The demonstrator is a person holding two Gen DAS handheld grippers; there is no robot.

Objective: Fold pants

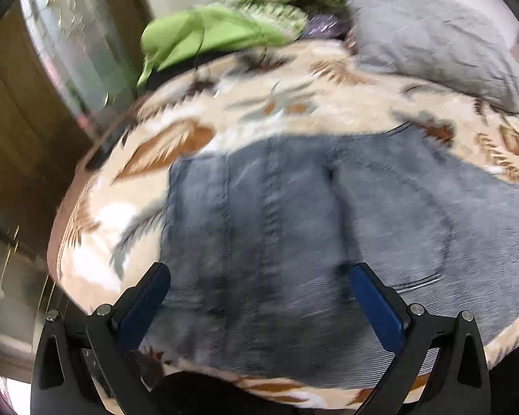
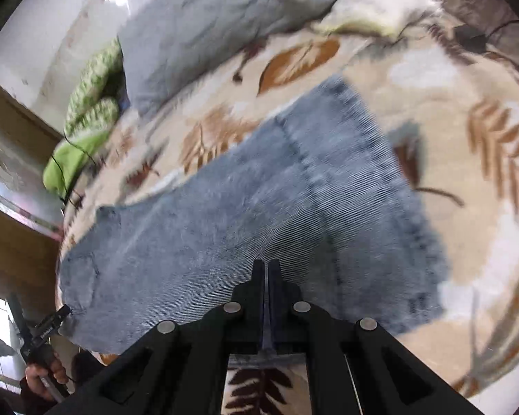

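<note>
Lying on one leaf-print blanket (image 1: 259,103), one pair of jeans (image 1: 276,224), right gripper (image 2: 267,266) pinching them, left gripper (image 1: 259,273) wide, empty.

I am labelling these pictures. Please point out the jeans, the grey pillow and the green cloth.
jeans (image 2: 225,214): right wrist view, middle of the denim.
grey pillow (image 1: 432,45): left wrist view, centre of the pillow face.
green cloth (image 1: 204,34): left wrist view, middle of the plain green fabric.
</note>
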